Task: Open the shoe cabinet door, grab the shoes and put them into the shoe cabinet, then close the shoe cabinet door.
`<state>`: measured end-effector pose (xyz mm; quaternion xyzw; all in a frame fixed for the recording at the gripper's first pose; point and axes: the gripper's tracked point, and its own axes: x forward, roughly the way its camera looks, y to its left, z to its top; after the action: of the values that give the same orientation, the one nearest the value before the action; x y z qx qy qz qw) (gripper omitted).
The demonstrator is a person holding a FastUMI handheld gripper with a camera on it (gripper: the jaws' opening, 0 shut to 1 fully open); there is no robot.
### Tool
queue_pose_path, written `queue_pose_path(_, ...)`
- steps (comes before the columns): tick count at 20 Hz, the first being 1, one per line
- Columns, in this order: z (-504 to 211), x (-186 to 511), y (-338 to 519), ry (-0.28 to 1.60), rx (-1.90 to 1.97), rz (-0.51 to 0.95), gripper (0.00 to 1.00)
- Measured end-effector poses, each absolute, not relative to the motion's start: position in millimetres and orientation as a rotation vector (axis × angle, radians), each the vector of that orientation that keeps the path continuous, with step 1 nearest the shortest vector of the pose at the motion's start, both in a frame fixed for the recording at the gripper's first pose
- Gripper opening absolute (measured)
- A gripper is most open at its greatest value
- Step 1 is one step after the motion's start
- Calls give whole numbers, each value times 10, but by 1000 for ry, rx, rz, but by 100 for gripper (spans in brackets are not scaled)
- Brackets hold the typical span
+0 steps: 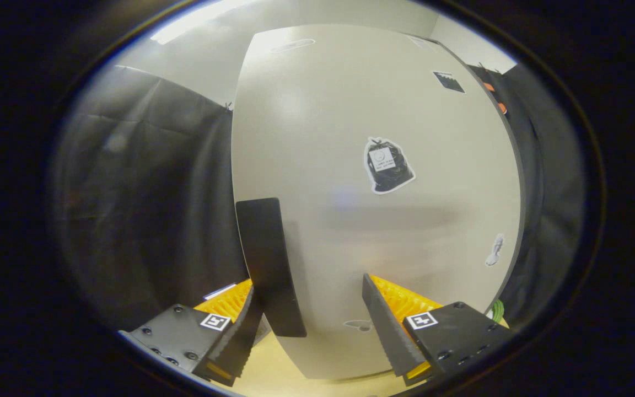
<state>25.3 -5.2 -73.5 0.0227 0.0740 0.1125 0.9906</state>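
facing the shoe cabinet door (383, 220) square on, the gripper (309, 309) holds its fingers spread apart, grasping nothing. the door's pale panel stands upright just ahead of them and looks shut, though its seam with the cabinet body is not clear enough to be sure. the dark handle (270, 267) runs tall and narrow along the door's left edge, its long axis vertical. it lies just inside the left finger (240, 331), within the gap between the two fingers but well off toward that side, while the right finger (386, 325) stands apart over bare panel. a shut door fits both the opening and the closing end of the job. stickers (388, 165) dot the panel; black cloth (152, 209) hangs to the left.
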Motion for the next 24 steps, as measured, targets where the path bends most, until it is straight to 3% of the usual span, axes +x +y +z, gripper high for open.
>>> queue_pose_path(24, -737, 194, 1, 130, 50, 158, 100)
